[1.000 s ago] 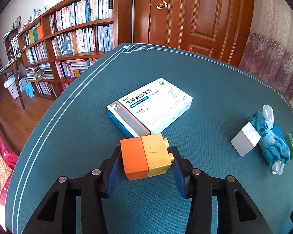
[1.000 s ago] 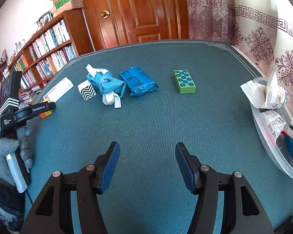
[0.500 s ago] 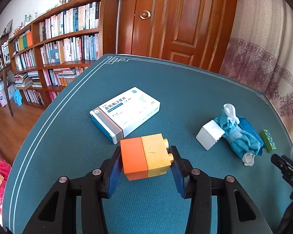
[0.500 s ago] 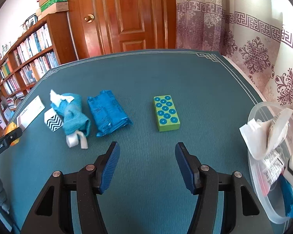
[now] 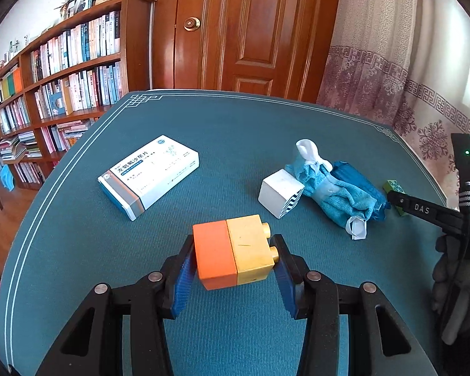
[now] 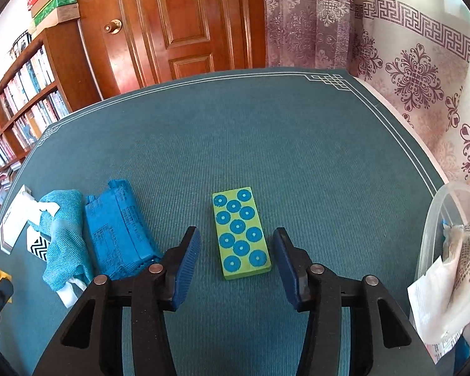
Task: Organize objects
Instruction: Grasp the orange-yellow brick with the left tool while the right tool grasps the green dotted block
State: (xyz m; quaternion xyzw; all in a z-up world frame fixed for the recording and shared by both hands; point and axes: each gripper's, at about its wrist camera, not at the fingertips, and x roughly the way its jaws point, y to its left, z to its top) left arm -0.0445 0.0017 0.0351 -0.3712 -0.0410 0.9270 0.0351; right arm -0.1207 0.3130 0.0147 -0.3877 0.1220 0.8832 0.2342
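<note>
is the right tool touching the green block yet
Apart. The right wrist view shows teal cloth on both sides between the green block and the right tool's just-closing pads.

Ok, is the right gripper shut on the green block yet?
Not yet. The right gripper has been closing, but gaps show between both pads and the green block, which lies flat.

- We see a home study: a wooden bookcase (image 5: 62, 72) packed with books.
- We see a panelled door (image 6: 178, 22), patterned curtains (image 6: 407, 72), and a teal-covered worktop (image 6: 266, 144).
</note>
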